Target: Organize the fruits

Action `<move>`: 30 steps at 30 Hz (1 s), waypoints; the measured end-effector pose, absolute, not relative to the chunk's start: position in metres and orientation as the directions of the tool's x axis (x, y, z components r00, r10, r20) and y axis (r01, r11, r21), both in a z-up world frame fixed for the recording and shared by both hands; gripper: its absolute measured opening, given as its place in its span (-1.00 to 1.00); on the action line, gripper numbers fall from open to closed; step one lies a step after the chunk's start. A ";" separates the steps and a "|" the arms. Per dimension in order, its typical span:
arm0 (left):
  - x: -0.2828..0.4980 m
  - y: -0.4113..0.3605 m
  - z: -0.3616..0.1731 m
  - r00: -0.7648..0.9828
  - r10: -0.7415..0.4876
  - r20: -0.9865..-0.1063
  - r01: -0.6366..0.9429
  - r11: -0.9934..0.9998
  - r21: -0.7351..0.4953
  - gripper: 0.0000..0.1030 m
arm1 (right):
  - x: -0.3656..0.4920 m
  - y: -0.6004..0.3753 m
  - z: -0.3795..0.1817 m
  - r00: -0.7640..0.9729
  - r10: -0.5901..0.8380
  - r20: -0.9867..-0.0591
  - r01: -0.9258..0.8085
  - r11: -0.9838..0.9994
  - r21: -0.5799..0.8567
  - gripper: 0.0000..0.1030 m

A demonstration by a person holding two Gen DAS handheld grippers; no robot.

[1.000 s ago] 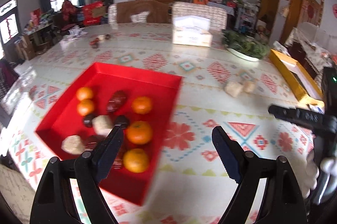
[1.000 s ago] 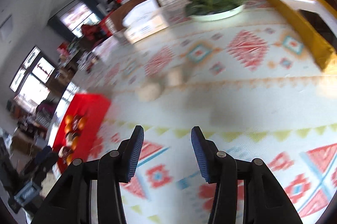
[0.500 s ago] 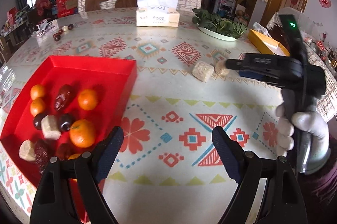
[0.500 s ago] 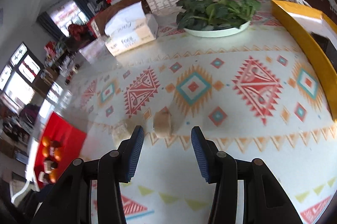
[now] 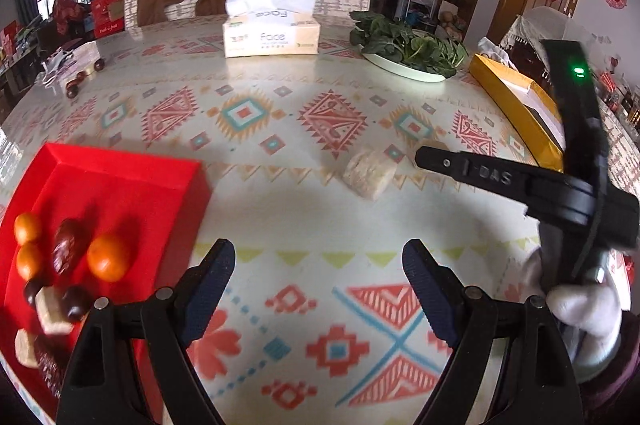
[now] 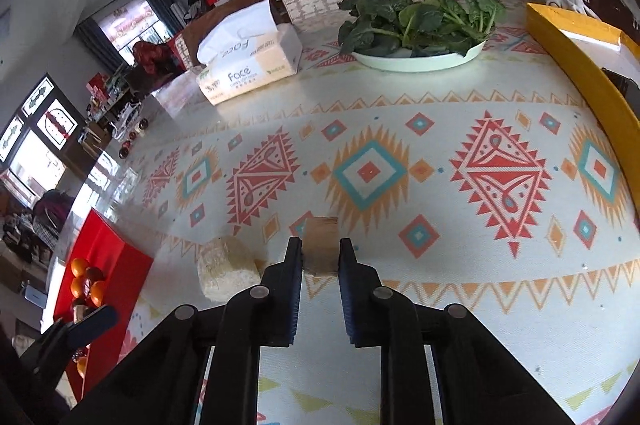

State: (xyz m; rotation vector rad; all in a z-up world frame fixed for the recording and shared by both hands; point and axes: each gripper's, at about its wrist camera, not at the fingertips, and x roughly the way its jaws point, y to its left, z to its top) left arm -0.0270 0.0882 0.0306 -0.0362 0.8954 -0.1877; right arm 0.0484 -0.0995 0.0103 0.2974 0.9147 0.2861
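The right gripper (image 6: 319, 257) pinches a small tan cube-shaped block (image 6: 320, 243) that rests on the patterned surface (image 6: 440, 225), well to the right of the shallow red rectangular tray (image 5: 120, 193). A paler, crumbly rounded block (image 6: 226, 271) lies just beside the held one, on the tray side. The left gripper (image 5: 316, 289) hangs spread and empty above the surface, just right of the tray, which holds small orange citrus fruits (image 5: 107, 257), dark red dates (image 5: 70, 245) and pale blocks.

Risk: the pads grip only the near end of the tan block, so it may pivot or slip out on lifting. The crumbly neighbour may be knocked aside by the gripper's tray-side finger.

Legible text: "Face" on the cream tissue box (image 5: 272, 37), far beyond the tray; "DAS" on the right gripper body.
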 end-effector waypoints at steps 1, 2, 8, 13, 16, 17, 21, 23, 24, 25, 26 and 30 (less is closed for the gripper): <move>-0.022 0.084 0.030 0.612 -0.181 -0.770 0.155 0.982 -0.107 0.66 | 0.046 -0.103 0.013 0.585 0.368 -0.722 -0.113 0.919 0.377 -0.62; -0.016 0.079 0.030 0.615 -0.185 -0.767 0.166 0.981 -0.103 0.66 | 0.046 -0.105 0.015 0.589 0.370 -0.719 -0.112 0.918 0.380 -0.62; 0.019 0.057 0.020 0.612 -0.185 -0.769 0.212 0.975 -0.066 0.66 | 0.045 -0.122 0.022 0.604 0.375 -0.704 -0.086 0.908 0.410 -0.62; 0.039 0.051 0.008 0.594 -0.171 -0.786 0.223 0.974 -0.043 0.64 | 0.048 -0.127 0.019 0.586 0.391 -0.710 -0.072 0.897 0.435 -0.62; 0.039 0.050 0.005 0.582 -0.199 -0.789 0.237 0.969 -0.070 -0.14 | 0.047 -0.128 0.018 0.583 0.399 -0.708 -0.077 0.895 0.440 -0.62; 0.038 0.050 0.005 0.576 -0.202 -0.792 0.239 0.968 -0.073 -0.36 | 0.047 -0.127 0.019 0.583 0.400 -0.707 -0.078 0.894 0.441 -0.62; 0.026 0.051 0.009 0.587 -0.200 -0.785 0.228 0.971 -0.077 -0.39 | 0.048 -0.128 0.018 0.581 0.405 -0.706 -0.078 0.891 0.447 -0.62; 0.019 0.054 0.011 0.585 -0.209 -0.784 0.221 0.971 -0.094 -0.40 | 0.048 -0.128 0.017 0.576 0.414 -0.705 -0.077 0.886 0.457 -0.62; 0.014 0.056 0.012 0.585 -0.213 -0.782 0.217 0.971 -0.102 -0.43 | 0.048 -0.128 0.016 0.570 0.425 -0.703 -0.078 0.880 0.469 -0.62; 0.010 0.057 0.013 0.586 -0.216 -0.781 0.214 0.971 -0.108 -0.43 | 0.048 -0.128 0.016 0.567 0.431 -0.702 -0.078 0.876 0.476 -0.62; 0.005 0.059 0.014 0.587 -0.219 -0.779 0.209 0.971 -0.115 -0.43 | 0.048 -0.128 0.015 0.561 0.443 -0.700 -0.079 0.870 0.487 -0.62; -0.006 0.064 0.012 0.586 -0.222 -0.779 0.193 0.972 -0.131 -0.43 | 0.049 -0.126 0.011 0.538 0.484 -0.690 -0.082 0.845 0.529 -0.62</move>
